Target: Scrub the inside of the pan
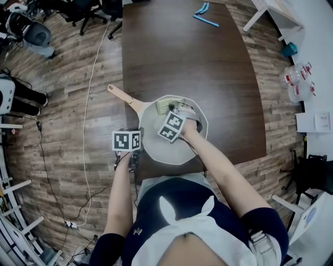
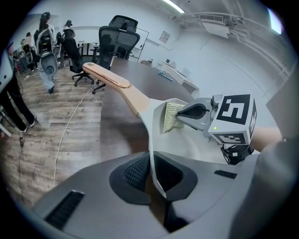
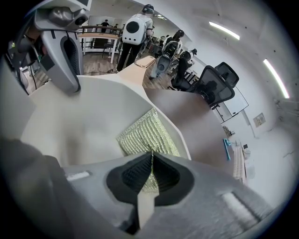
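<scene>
A cream-white pan (image 1: 184, 148) with a long tan handle (image 1: 120, 95) lies at the near edge of the dark wooden table (image 1: 208, 67). My left gripper (image 1: 138, 150) is shut on the pan's near-left rim; in the left gripper view the thin rim (image 2: 150, 140) runs between the ribbed pads. My right gripper (image 1: 173, 110) is inside the pan, shut on a yellow-green scouring cloth (image 3: 145, 134), which is pressed against the pan's far wall (image 3: 79, 116). That cloth (image 2: 173, 116) and the right gripper (image 2: 189, 113) also show in the left gripper view.
Blue tools (image 1: 205, 20) lie at the table's far end. A white cable (image 1: 89, 98) runs over the wood floor on the left, with office chairs (image 1: 86, 13) beyond it. Clear plastic containers (image 1: 299, 83) stand on a white counter at the right.
</scene>
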